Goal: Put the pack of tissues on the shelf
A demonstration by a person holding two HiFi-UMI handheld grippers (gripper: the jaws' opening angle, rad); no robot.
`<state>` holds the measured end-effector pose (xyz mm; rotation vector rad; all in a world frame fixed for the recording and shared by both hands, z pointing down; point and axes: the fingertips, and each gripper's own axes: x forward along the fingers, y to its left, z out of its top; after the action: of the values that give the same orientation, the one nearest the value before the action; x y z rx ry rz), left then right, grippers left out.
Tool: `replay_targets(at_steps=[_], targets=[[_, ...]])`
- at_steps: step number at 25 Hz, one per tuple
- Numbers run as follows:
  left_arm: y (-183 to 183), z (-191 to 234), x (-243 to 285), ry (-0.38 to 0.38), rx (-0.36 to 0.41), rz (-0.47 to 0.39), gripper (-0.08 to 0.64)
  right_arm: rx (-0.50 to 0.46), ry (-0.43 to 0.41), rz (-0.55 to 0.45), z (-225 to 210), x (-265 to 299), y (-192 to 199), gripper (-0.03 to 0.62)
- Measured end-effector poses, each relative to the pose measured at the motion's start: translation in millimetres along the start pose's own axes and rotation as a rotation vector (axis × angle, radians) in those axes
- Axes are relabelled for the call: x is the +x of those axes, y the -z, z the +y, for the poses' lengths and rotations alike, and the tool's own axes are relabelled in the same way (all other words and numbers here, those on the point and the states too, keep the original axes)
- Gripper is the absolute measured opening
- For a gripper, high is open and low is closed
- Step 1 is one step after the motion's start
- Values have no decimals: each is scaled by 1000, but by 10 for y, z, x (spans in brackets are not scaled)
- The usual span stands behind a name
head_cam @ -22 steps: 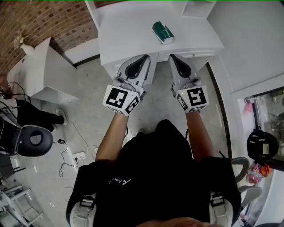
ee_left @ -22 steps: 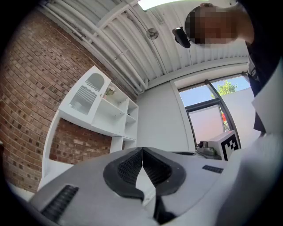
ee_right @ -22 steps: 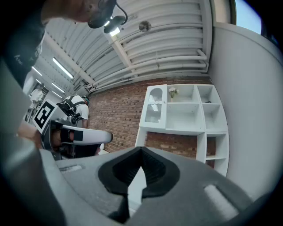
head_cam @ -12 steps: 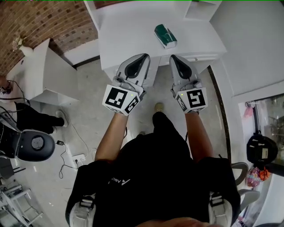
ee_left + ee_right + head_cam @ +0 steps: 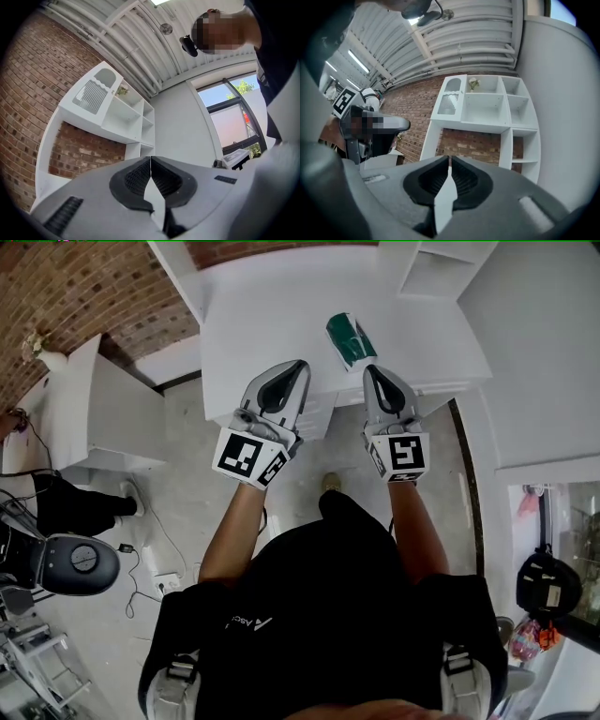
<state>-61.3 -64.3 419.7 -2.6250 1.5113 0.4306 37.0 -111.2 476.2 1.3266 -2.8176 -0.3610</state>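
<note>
A green and white pack of tissues [image 5: 351,338] lies on the white desk top [image 5: 262,315] in the head view, just beyond my right gripper [image 5: 379,371]. That gripper is shut and holds nothing, its tip a short way short of the pack. My left gripper [image 5: 298,366] hovers at the desk's front edge, left of the pack, also shut and empty. Both gripper views look upward at a white shelf unit [image 5: 487,108] [image 5: 117,110] against a brick wall; the pack does not show there.
The shelf's lower compartments [image 5: 436,263] rise at the desk's far right. A low white cabinet [image 5: 98,404] stands to the left, an office chair [image 5: 70,563] and floor cables lower left. A white wall [image 5: 544,343] runs along the right. Another person [image 5: 370,124] stands at left.
The person has stepped closer to the desk; both grippers have moved forward, and the right one now sits just short of the tissue pack. Both stay shut.
</note>
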Motion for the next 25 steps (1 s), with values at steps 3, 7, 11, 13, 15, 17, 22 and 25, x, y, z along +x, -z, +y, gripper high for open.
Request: replay_targets(at_steps=[3,7,11,13,15,17,22,25], targets=[[163,124,310,-15,7,11,2,-1,-18,34,-209,226,237,42],[366,259,655,-37,24,25,2,-11,-38,85,-434,482,594,95],[514,420,863,-75,32,44,2,-9,-67,141,-537,698,909,178],[582,483,942,-88,31,55,2,-4,-71,170,-576,785,1056,218],[650,516,1022,-86,28,70,2,10,-65,203,-623,860,1198,251],[705,537,1104,-76,30,80,2,28,-63,238,-657,928,1329,283],[860,614,1269,-45,29,107,2,51,-62,331,-699,1092,1676,348],[944,677,1329,-26,14,127,2,77,-57,395,-727,1195,1898,382]])
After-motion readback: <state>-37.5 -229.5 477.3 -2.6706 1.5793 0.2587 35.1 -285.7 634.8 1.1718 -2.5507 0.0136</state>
